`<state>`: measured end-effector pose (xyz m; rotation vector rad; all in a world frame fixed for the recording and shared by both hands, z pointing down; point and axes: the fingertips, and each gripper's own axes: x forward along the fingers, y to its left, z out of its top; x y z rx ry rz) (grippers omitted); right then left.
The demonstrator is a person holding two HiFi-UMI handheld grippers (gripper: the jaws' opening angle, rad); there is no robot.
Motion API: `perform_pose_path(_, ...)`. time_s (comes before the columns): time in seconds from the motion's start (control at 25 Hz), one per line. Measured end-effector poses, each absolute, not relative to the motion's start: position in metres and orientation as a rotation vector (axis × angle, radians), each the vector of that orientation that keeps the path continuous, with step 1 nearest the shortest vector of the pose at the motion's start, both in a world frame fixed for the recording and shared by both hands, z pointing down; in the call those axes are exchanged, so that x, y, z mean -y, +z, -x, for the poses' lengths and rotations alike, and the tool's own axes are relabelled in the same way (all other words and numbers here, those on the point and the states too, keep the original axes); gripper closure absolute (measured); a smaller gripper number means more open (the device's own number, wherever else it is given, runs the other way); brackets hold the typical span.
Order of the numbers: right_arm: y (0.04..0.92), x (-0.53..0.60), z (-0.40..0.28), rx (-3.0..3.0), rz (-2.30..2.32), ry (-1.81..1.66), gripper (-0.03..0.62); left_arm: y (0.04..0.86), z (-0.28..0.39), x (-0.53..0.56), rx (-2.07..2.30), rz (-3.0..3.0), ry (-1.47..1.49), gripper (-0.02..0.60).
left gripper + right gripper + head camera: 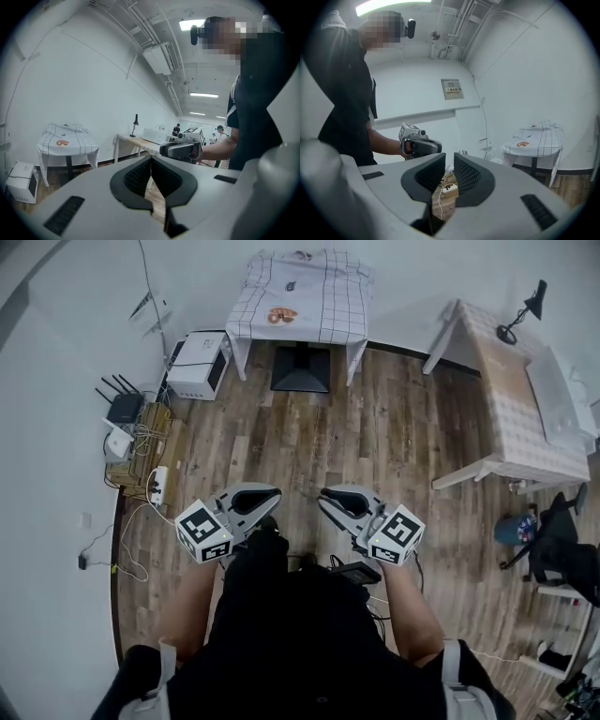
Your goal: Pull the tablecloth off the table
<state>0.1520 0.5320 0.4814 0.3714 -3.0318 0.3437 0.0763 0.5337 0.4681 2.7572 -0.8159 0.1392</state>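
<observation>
A white checked tablecloth (300, 296) covers a small pedestal table (300, 367) against the far wall, well away from me. It also shows small in the left gripper view as the tablecloth (65, 140) and in the right gripper view as the tablecloth (534, 140). Both grippers are held close to my body, pointing inward at each other. My left gripper (275, 491) (151, 159) is shut and empty. My right gripper (323, 493) (449, 157) shows a narrow slit between its pads with nothing in it.
A white box-like appliance (197, 364) stands left of the table, with a router (122, 407) and tangled cables (141, 465) along the left wall. A long table (511, 399) with a black lamp (525, 310) stands at right, near a black chair (562, 540). Wooden floor lies between.
</observation>
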Motion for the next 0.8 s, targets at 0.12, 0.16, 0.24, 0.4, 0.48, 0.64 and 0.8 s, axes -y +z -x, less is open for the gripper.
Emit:
perform_pose_path(0.12,0.482,-0.509,-0.138,3.01,-0.348,0.339,0.525,0.474,-0.063,-0.506,0.814,-2.744,0.15,0.569)
perform_pose_path(0.16,0.484,-0.498,-0.133,2.999,-0.345,0.329,0.525,0.476,-0.059,-0.494,0.809,-2.746,0.153,0.569)
perform_pose_path(0.24,0.485,-0.471,-0.123,2.983,-0.355,0.312,0.521,0.479,-0.05,-0.466,0.792,-2.754,0.164,0.569)
perform_pose_path(0.4,0.48,-0.403,-0.095,2.981,-0.389,0.341,0.507,0.479,-0.03,-0.403,0.736,-2.776,0.196,0.569)
perform_pose_path(0.48,0.477,-0.369,-0.076,2.965,-0.395,0.332,0.507,0.472,-0.015,-0.372,0.719,-2.788,0.192,0.569)
perform_pose_path(0.64,0.463,-0.294,-0.034,2.969,-0.428,0.314,0.497,0.448,0.02,-0.305,0.69,-2.827,0.162,0.569)
perform_pose_path(0.8,0.449,-0.242,-0.011,2.954,-0.46,0.274,0.486,0.429,0.041,-0.253,0.652,-2.879,0.188,0.568)
